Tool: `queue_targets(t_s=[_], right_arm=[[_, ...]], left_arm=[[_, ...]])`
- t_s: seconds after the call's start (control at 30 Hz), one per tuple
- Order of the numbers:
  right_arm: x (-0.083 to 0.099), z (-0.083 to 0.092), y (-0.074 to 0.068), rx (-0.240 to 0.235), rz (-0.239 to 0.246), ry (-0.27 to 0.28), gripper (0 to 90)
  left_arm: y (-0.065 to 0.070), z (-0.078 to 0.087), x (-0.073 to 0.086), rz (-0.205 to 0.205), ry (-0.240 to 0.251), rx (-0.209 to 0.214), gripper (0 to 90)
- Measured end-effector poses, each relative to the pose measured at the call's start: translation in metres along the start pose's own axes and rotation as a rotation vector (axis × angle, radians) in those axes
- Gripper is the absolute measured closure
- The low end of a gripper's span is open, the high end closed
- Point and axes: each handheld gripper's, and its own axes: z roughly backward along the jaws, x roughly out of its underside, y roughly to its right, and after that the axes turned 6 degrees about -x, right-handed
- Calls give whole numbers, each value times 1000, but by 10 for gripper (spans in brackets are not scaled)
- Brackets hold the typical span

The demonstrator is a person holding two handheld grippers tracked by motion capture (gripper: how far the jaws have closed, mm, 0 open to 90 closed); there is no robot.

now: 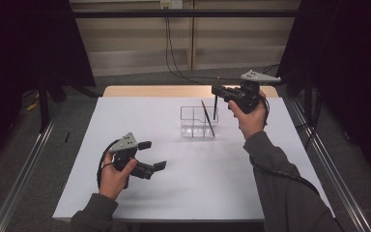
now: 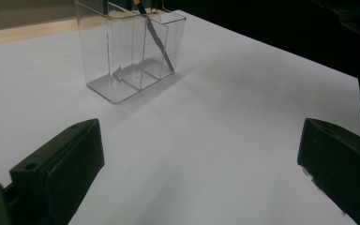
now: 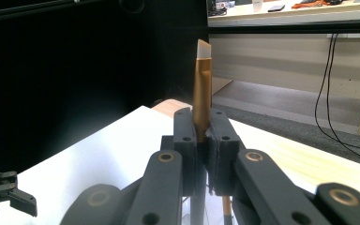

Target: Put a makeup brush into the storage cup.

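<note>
On the left we see our left hand-held gripper [image 1: 152, 155] low over the white worktop [image 1: 183, 188]. Its two black jaws stand wide apart, and there is nothing between them. The worktop is flat, smooth and plain white.

Near the middle stands a clear box [image 1: 198, 122]. It looks like see-through plastic with thin straight walls, and thin walls inside split it into small parts. In the left gripper view one thin dark stick [image 2: 158, 41] leans on a slant inside the box [image 2: 122, 51], in a part at its right end. The other parts look bare.

On the right our right hand-held gripper [image 1: 217, 90] is up above the box's right end. Its black jaws are squeezed shut on a brush [image 3: 201, 93]. The brush has a round, shiny gold handle and a pale, slanted tip at the top. It stands upright, and its dark lower part [image 1: 215, 107] hangs down toward the box.
</note>
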Motion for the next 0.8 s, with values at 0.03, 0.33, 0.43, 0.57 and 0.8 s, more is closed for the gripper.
queue_targets(t_s=[0.03, 0.33, 0.43, 0.57, 0.8], right_arm=[[1, -1, 1, -1, 4, -4, 847], [8, -6, 5, 14, 9, -20, 847], [7, -7, 7, 17, 17, -18, 847], [6, -9, 8, 26, 18, -19, 847], [9, -14, 13, 31, 19, -20, 847]], left_arm=[[0, 0, 0, -3, -1, 2, 5], [0, 1, -1, -9, -1, 5, 5], [-1, 1, -1, -10, -1, 5, 5], [-1, 0, 0, -6, -2, 3, 6], [-1, 1, 0, -10, -6, 3, 6]])
